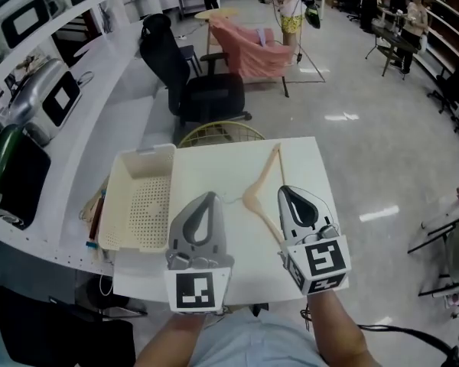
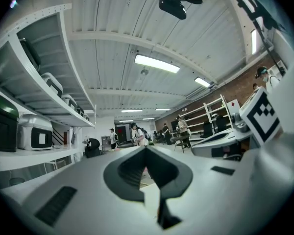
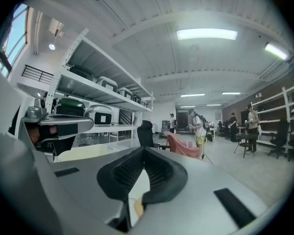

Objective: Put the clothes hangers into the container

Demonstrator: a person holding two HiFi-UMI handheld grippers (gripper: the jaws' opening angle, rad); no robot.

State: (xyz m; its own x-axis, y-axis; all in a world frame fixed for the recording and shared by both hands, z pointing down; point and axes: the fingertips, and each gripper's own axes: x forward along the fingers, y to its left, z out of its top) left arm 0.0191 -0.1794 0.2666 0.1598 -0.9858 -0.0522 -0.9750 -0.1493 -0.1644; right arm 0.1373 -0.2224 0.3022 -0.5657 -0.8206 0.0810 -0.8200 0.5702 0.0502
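Observation:
A wooden clothes hanger [image 1: 262, 192] lies on the white table [image 1: 214, 167], its thin metal hook pointing left. The cream plastic container [image 1: 141, 205] stands on the table's left side; I see nothing inside it. My left gripper [image 1: 208, 195] hovers over the table between the container and the hanger, jaws together and nothing in them [image 2: 146, 149]. My right gripper [image 1: 283, 189] sits just right of the hanger, shut and not holding it. In the right gripper view [image 3: 144, 150] a bit of the hanger's wood [image 3: 135, 207] shows below the jaws.
A black office chair [image 1: 191, 82] and a round wire basket [image 1: 220, 132] stand just behind the table. A white counter with appliances [image 1: 46, 98] runs along the left. A pink-draped chair [image 1: 249, 48] and people are farther back.

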